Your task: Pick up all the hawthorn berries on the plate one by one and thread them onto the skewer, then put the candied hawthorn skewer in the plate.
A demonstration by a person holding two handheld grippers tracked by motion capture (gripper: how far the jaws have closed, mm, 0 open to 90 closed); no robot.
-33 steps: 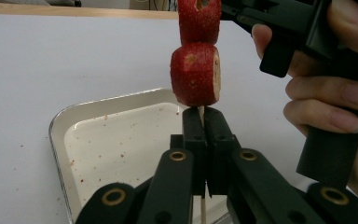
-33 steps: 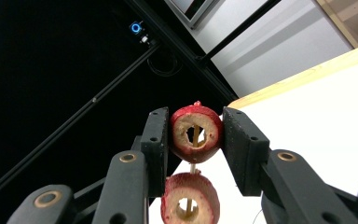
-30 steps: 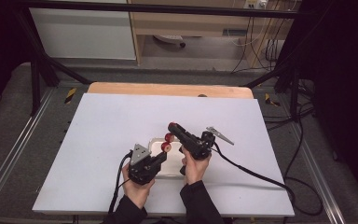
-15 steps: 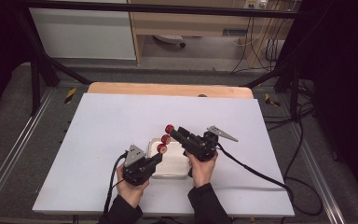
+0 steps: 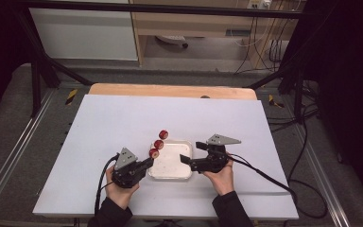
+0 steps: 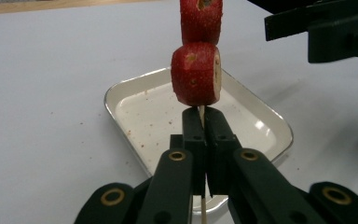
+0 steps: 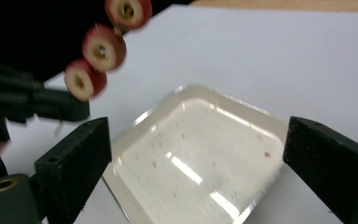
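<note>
Three red fruit slices (image 5: 159, 144) are threaded on a thin wooden skewer (image 6: 200, 111). My left gripper (image 5: 147, 163) is shut on the skewer's lower end and holds it tilted up over the left edge of a white tray (image 5: 170, 166). In the left gripper view the jaws (image 6: 202, 115) pinch the stick just under the lowest slice (image 6: 196, 74). My right gripper (image 5: 192, 152) hovers at the tray's right side. Its jaws have just been opening and now stand wide (image 7: 198, 135) with nothing between them. The slices (image 7: 103, 48) sit to its upper left.
The tray (image 7: 196, 163) holds only small red specks and lies on a white sheet (image 5: 123, 123) over a wooden table. Cables trail from both grippers toward the near edge. Dark frame legs stand beyond the table's far corners.
The right gripper has let go near the skewer's slices, opened wide and drawn back to the right. The left hand has shifted a little with the skewer still held.
</note>
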